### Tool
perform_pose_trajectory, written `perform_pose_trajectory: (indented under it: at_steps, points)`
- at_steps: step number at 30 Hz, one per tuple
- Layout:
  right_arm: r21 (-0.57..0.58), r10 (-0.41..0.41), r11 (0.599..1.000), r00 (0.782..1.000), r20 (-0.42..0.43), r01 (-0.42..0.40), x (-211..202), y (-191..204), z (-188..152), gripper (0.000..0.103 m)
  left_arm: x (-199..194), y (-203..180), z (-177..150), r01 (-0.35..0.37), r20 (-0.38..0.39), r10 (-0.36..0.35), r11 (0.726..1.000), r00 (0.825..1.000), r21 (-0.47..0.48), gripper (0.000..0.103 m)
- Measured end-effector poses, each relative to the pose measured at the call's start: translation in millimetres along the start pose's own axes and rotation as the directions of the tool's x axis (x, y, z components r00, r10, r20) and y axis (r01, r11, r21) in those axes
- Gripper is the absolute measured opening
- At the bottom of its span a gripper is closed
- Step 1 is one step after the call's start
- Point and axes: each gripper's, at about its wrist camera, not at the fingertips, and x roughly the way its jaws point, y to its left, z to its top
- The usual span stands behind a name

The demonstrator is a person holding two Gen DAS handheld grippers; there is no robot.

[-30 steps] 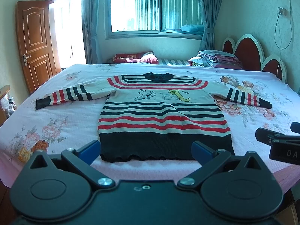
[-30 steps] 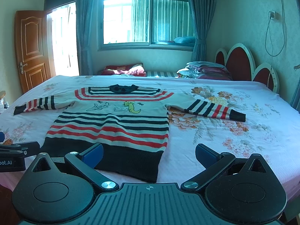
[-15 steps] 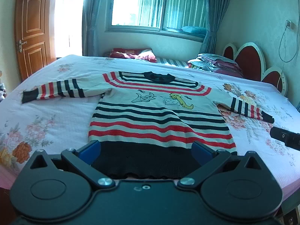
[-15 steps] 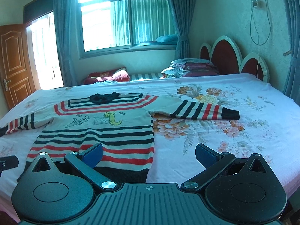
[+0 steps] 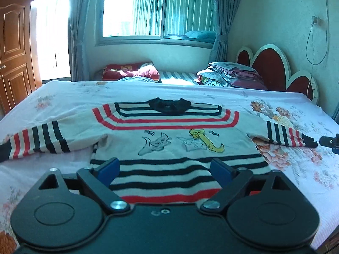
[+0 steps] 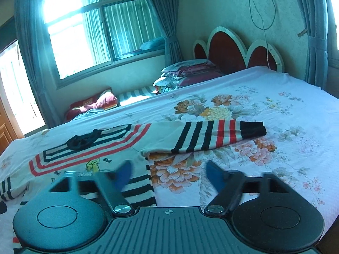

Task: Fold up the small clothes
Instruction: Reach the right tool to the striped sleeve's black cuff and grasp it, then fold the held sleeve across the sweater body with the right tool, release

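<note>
While both grippers were hovering over the bed (image 5: 296, 169) with nothing grabbed yet, I'd say I was right at the start: lining up for the first sleeve fold. Going left to right, the left sleeve (image 5: 36, 141) lay stretched out flat, off to the left of my left gripper (image 5: 165, 167), whose jaws were spread wide and empty with the sweater (image 5: 169, 139) body directly ahead and underneath. Front side up, cartoon cat and yellow critter in the middle, dark collar (image 5: 168, 105) at the far end, black and red stripes across a cream knit. Pretty smooth, just a small bunch at the left armpit.

Then my right gripper (image 6: 168, 174), also wide open and holding nothing, sat over the sweater's right edge, with the right sleeve (image 6: 211, 135) just ahead and its black cuff (image 6: 253, 129) pointing off to the right.

My guess for the next move: pinch each cuff and swing the sleeves in across the chest. Knit's floppy, so I'd want a decent bite of cuff or it'll slide and drag the body crooked.
</note>
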Motion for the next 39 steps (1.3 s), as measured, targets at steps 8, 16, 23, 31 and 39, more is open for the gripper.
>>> perform_pose_trajectory:
  at_steps: [8, 16, 23, 31, 39]
  points:
    - [0.134, -0.069, 0.989, 0.998, -0.011, 0.070, 47, -57, 28, 0.029, 44, -3, 15, 0.030, 0.024, -0.027, 0.993, 0.999, -0.110, 0.095]
    - [0.337, -0.098, 0.934, 0.992, -0.075, 0.118, 140, -148, 48, 0.037, 104, -31, 32, 0.002, -0.084, -0.012, 0.993, 0.996, -0.115, 0.094]
    - [0.462, -0.103, 0.872, 0.984, -0.149, 0.161, 209, -212, 44, 0.041, 153, -68, 50, -0.052, -0.158, 0.040, 0.996, 0.987, -0.077, 0.095]
    - [0.465, -0.103, 0.869, 0.980, -0.167, 0.171, 233, -228, 39, 0.043, 173, -82, 57, -0.087, -0.186, 0.074, 0.994, 0.980, -0.066, 0.095]
    - [0.391, -0.160, 0.893, 0.969, -0.188, 0.223, 250, -225, 51, 0.007, 176, -43, 53, -0.147, -0.234, 0.124, 0.986, 0.964, -0.083, 0.095]
